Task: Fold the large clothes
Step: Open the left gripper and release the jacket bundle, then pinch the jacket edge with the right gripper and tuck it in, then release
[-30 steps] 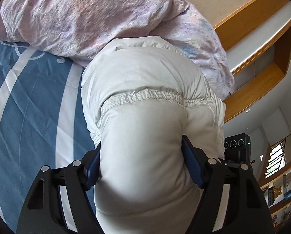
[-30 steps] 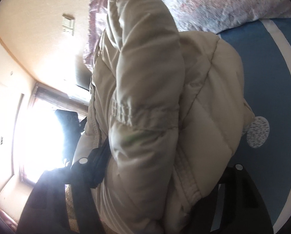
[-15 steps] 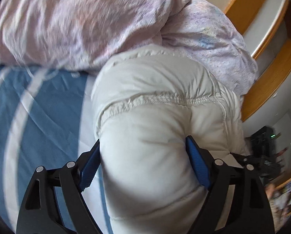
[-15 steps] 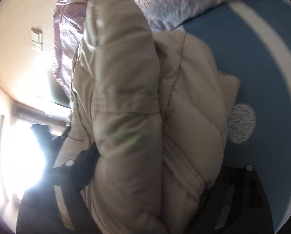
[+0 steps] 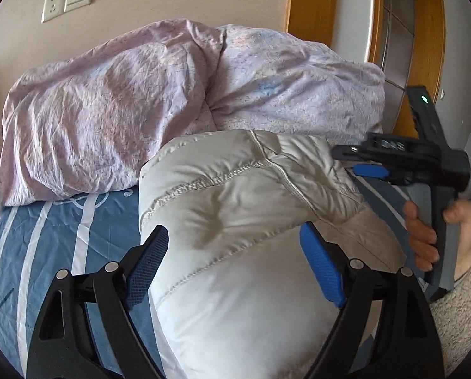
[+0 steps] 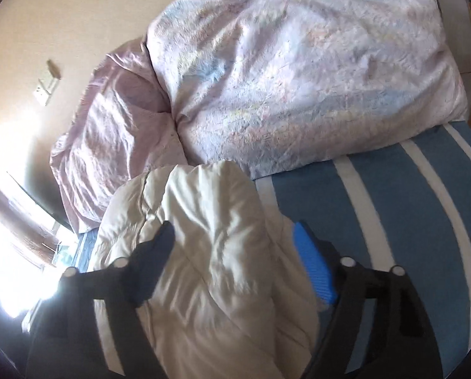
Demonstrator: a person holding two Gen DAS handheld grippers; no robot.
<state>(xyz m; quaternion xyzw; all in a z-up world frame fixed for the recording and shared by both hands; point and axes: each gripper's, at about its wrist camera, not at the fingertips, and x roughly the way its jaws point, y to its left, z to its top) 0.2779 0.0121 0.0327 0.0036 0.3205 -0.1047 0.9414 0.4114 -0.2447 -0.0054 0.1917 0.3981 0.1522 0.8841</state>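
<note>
Bundled cream quilted puffer jacket [image 5: 235, 221] on striped blue bed [image 5: 45, 237] against lilac duvet [image 5: 125, 110] (stitched seams showing), straddled by left tool [image 5: 234, 260] and right tool [image 6: 235, 262], fingers wide, gripping nothing; previously lifted, now lowered.

Black hand-held gripper [image 5: 235, 262], blue pads [image 5: 321, 271] (textured), silver screws

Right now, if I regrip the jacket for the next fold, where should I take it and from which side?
Probably the stitched seam ridge on the jacket, approached from the near side, where the left gripper already straddles the bulk. The puffy panels look slippery and thick; the seam is a flatter, firmer line. The duvet blocks the far side.
</note>
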